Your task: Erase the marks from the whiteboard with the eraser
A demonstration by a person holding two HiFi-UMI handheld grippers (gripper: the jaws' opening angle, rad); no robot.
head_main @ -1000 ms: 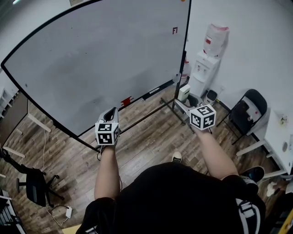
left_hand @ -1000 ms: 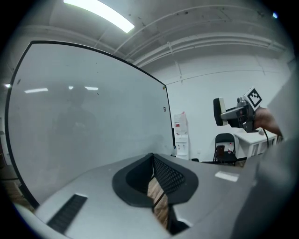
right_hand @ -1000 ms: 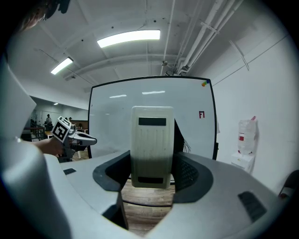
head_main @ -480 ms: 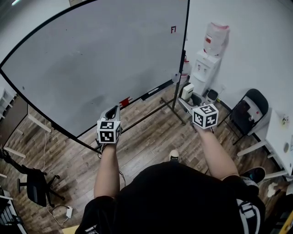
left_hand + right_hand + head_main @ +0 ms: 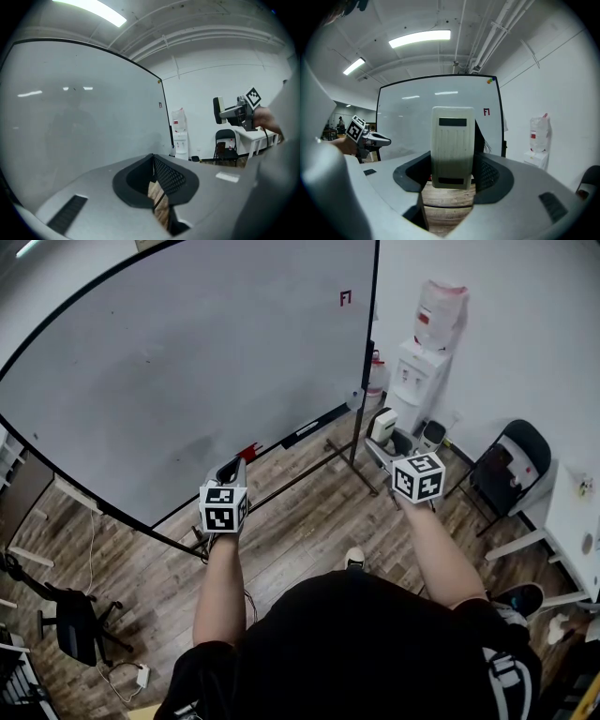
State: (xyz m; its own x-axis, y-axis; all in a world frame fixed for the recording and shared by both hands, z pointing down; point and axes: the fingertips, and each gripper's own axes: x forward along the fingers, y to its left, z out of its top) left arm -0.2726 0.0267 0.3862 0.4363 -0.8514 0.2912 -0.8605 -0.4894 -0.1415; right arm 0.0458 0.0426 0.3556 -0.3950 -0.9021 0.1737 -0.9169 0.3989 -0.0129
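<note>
In front of the whiteboard [image 5: 187,362], the right gripper [image 5: 452,178] pinches the eraser [image 5: 452,140], and the left gripper [image 5: 154,185] is pressed together, empty.

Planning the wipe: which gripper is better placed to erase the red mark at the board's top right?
Right. The right gripper clamps the eraser and the red mark is on its side; the left gripper is empty.

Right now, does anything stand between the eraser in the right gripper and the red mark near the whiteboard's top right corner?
Nothing visible does. The right gripper holds the eraser in open air short of the whiteboard, and the red mark shows unobstructed just right of the eraser's top.
</note>
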